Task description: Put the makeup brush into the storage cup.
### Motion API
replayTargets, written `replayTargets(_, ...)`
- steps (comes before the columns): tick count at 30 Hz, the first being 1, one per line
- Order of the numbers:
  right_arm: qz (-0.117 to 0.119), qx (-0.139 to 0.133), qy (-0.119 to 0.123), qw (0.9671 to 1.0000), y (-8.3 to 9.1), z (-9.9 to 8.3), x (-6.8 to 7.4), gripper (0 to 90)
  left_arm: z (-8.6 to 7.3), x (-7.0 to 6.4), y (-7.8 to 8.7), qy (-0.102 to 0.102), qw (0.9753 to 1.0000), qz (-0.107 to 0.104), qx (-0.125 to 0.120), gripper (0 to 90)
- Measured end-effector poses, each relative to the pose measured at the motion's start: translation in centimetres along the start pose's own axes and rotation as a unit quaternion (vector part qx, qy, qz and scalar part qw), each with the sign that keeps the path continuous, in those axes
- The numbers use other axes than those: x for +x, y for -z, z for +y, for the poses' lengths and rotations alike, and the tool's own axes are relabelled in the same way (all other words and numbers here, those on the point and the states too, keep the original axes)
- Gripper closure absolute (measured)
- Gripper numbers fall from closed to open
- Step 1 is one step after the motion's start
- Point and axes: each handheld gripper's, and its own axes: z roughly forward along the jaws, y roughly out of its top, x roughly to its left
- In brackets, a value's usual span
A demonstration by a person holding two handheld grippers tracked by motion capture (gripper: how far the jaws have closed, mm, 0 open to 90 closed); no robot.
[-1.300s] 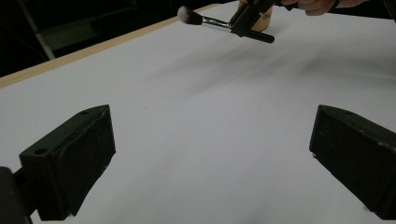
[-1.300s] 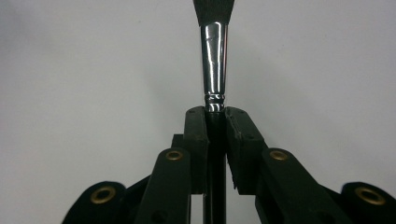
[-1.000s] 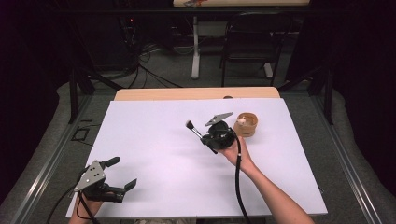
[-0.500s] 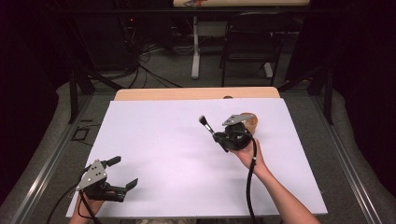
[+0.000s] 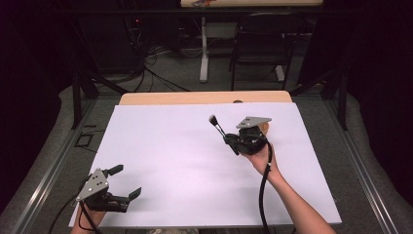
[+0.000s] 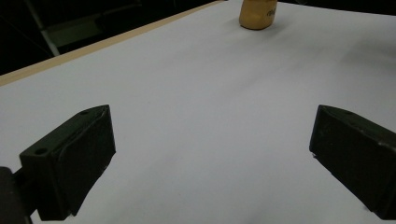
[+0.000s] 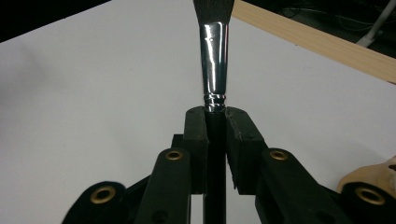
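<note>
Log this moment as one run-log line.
right gripper: shut on brush, held above white sheet | left gripper: open, idle at near-left corner | jar: standing far right

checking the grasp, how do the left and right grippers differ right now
The left gripper has its jaws spread wide and empty; the right gripper has its jaws shut on a makeup brush. The left gripper sits low at the near left corner of the white table sheet; the right gripper is farther out, beside a tan jar. Both are black, hand-held, with a grey plate on top.
</note>
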Motion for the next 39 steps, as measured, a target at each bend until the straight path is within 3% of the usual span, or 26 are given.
replayTargets(14, -0.011, -0.028, 0.000, 0.9996, 0.7, 0.8, -0.8, 79.2, -0.2, -0.2, 0.1, -0.008, 0.9999, 0.003, 0.010, 0.5)
replayTargets(24, -0.031, -0.046, -0.012, 0.9984, 1.5, 0.7, -2.4, 79.2, -0.3, -0.1, 0.1, -0.004, 0.9999, 0.004, 0.011, 0.5)
replayTargets(39, -0.065, -0.086, -0.035, 0.9935, 2.9, 0.5, -5.5, 79.2, -0.4, 0.0, 0.2, 0.000, 0.9999, 0.006, 0.010, 0.4)
